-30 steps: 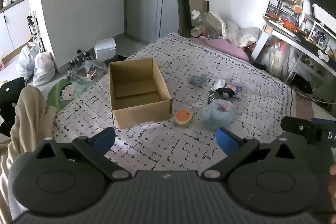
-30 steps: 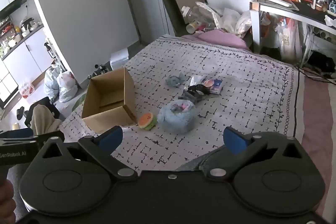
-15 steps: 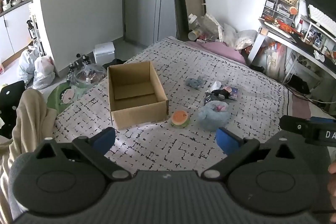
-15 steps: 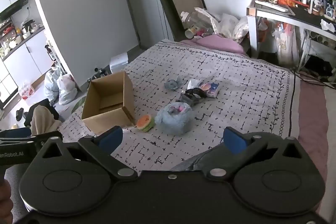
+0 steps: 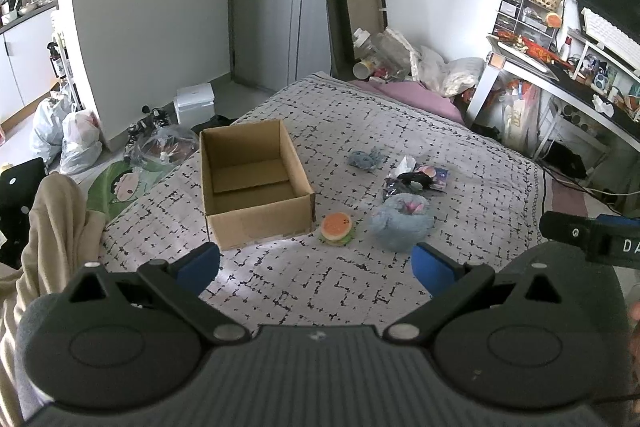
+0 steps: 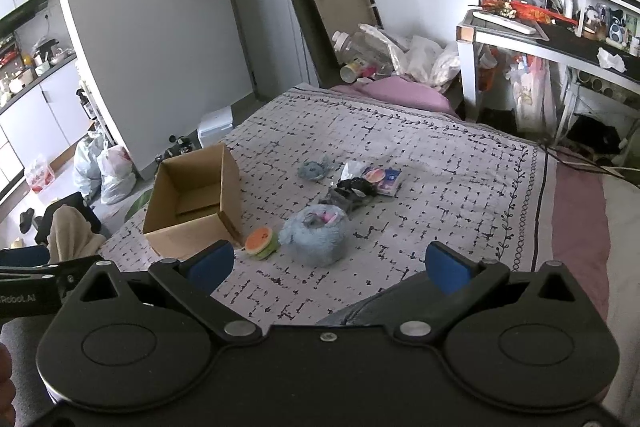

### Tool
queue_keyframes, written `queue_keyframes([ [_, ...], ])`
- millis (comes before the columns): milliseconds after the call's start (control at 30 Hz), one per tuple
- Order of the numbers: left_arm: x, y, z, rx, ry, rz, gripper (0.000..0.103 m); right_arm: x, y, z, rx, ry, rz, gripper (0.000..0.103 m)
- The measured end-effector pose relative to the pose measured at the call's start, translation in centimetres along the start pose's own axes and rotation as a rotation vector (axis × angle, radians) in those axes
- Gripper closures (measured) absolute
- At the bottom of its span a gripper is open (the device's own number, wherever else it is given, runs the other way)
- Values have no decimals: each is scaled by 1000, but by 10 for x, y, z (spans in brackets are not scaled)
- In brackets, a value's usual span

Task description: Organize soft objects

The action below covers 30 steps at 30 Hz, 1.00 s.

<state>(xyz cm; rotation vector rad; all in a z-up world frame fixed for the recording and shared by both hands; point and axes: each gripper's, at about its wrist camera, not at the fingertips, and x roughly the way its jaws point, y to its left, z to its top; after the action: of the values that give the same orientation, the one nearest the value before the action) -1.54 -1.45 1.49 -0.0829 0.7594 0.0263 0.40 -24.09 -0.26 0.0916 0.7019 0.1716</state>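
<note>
2 fisheye views look down a bed covered by a pale grey quilt with black dashes (image 5: 360, 131). From left to right on it sit an open brown cardboard box (image 5: 256, 183), empty inside; a small round orange-and-green plush (image 5: 337, 228) just beside the box's near right corner; and a fluffy pale blue plush (image 5: 401, 221) near that. Behind them lie a small grey-blue soft toy (image 5: 365, 159) and a heap of dark and pink small items (image 5: 416, 179). Tied plastic bags (image 5: 68, 137) stand on the floor at left, and a cluttered white desk (image 5: 560, 83) stands at right. The left gripper (image 5: 316, 267) and right gripper (image 6: 328, 263) hover above the quilt's near edge, blue-padded fingers wide apart, holding nothing.
</note>
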Motion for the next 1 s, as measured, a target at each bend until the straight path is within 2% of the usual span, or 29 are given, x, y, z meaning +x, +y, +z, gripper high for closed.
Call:
queue_keyframes([
  [1000,4,-1,-3,-1,3,-5,1,-1,2,1,-26,2,-17,0],
])
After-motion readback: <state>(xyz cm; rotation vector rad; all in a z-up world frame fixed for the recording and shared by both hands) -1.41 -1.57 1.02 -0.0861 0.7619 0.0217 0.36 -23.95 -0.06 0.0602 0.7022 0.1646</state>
